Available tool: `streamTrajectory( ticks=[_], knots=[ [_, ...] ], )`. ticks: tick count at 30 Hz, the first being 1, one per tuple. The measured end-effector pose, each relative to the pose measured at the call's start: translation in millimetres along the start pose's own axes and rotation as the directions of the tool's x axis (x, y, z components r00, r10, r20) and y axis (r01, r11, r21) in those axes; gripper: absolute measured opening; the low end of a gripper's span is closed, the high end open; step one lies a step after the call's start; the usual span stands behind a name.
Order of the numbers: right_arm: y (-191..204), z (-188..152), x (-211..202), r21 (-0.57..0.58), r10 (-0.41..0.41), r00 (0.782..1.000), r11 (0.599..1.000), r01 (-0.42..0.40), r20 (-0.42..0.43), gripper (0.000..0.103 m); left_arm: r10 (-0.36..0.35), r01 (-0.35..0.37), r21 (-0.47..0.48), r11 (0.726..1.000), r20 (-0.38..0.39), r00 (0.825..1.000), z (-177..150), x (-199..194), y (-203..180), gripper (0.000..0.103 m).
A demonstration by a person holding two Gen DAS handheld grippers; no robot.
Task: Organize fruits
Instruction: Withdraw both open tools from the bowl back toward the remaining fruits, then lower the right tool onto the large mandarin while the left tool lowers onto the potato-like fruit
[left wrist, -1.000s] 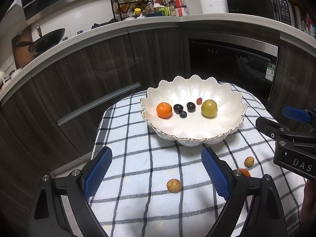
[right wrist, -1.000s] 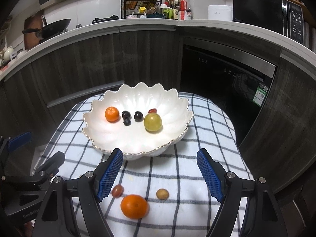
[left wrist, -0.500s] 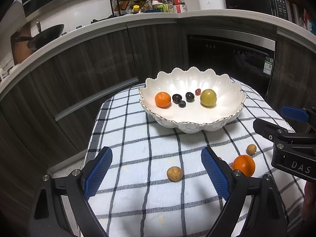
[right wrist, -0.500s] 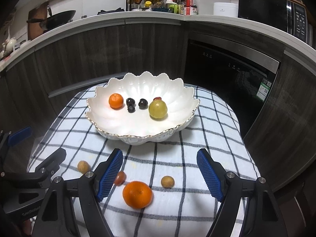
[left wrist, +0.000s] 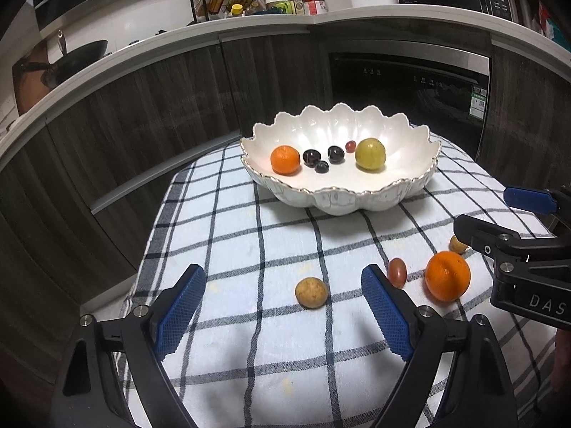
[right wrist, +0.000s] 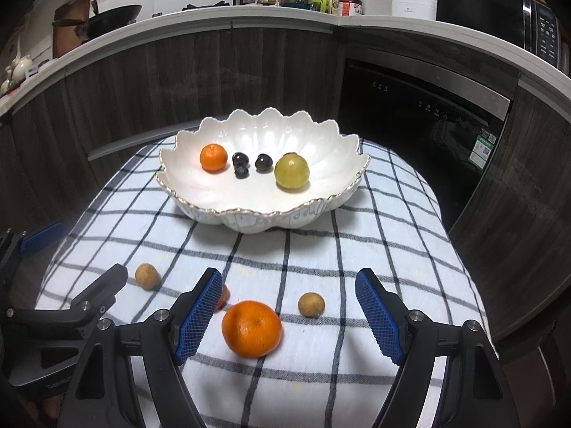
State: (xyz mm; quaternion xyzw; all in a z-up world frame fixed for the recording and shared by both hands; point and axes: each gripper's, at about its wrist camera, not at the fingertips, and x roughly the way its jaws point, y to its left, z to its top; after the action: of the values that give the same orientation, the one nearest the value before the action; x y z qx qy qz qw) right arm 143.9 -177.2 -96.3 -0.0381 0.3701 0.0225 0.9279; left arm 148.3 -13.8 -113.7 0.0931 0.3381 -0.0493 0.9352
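On the desk, a checked cloth [left wrist: 249, 235] carries a white scalloped bowl [left wrist: 339, 196] at its far side and loose fruit nearer the cameras.

The left wrist view shows, from left to right, the left tongs [left wrist: 282, 297] with their blue pads wide apart and closing, a small tan fruit [left wrist: 311, 292] lying on the cloth in the gap between them but touched by neither pad. Just past the right pad lies a small reddish fruit [left wrist: 397, 271], seen whole here, then the large orange [left wrist: 447, 275], and behind it a second tan fruit [left wrist: 458, 244] half hidden by the other tool's black arm. Only this view shows a tiny red fruit [left wrist: 350, 146] in the bowl clearly, beside the yellow-green fruit [left wrist: 370, 153].

The right wrist view shows the left tool's arm at its left edge, then the first tan fruit [right wrist: 146, 275]. The right tongs [right wrist: 289, 312] stand open, gripping nothing; the large orange [right wrist: 251, 328] and the second tan fruit [right wrist: 311, 304], here fully visible, lie between the pads, untouched. The reddish fruit [right wrist: 222, 296] is mostly hidden behind the left pad. In the bowl [right wrist: 264, 214] sit a small orange [right wrist: 213, 157], three dark fruits [right wrist: 241, 159] and the yellow-green fruit [right wrist: 291, 171], which nearly covers the red one.
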Motion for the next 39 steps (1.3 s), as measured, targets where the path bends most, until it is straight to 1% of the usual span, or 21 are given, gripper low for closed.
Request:
streamTrajectory(
  ticks=[3, 11, 21, 25, 27, 29, 33, 39],
  knots=[
    [1.5, -3.4, 2.3, -0.003, 0.002, 1.000, 1.000, -0.002, -0.005, 0.078, 0.000, 0.000, 0.000, 1.000, -0.009, 1.000, -4.8, 4.7, -1.5, 0.085],
    [3.1, -11.6, 8.1, -0.007, 0.007, 1.000, 1.000, -0.007, -0.010, 0.078, 0.011, -0.011, -0.003, 1.000, 0.010, 1.000, -9.9, 10.3, -4.0, 0.083],
    [2.6, -19.3, 19.5, 0.001, 0.023, 0.999, 1.000, -0.023, -0.039, 0.077, -0.008, 0.008, -0.006, 1.000, -0.025, 1.000, -14.7, 24.7, -7.3, 0.076],
    [3.2, -21.8, 24.1, 0.000, 0.034, 0.998, 0.999, -0.034, -0.054, 0.071, -0.012, 0.012, -0.002, 1.000, -0.043, 0.999, -15.5, 31.1, -8.7, 0.072],
    [4.0, -23.8, 25.9, 0.000, 0.039, 0.997, 0.999, -0.039, -0.061, 0.070, -0.018, 0.018, -0.004, 1.000, -0.061, 0.998, -15.5, 35.3, -8.3, 0.069],
    [5.2, -25.6, 26.8, -0.001, 0.048, 0.997, 0.999, -0.048, -0.063, 0.070, -0.027, 0.026, -0.013, 1.000, -0.076, 0.997, -15.4, 38.2, -7.2, 0.063],
    [8.7, -26.3, 27.5, -0.007, 0.062, 0.996, 0.998, -0.062, -0.063, 0.066, -0.040, 0.037, -0.028, 0.999, -0.108, 0.993, -15.8, 44.2, -5.5, 0.061],
    [12.1, -30.2, 36.0, -0.003, 0.091, 0.991, 0.996, -0.092, -0.098, 0.060, -0.063, 0.056, -0.052, 0.997, -0.154, 0.986, -17.4, 53.7, -4.5, 0.055]
  ],
)
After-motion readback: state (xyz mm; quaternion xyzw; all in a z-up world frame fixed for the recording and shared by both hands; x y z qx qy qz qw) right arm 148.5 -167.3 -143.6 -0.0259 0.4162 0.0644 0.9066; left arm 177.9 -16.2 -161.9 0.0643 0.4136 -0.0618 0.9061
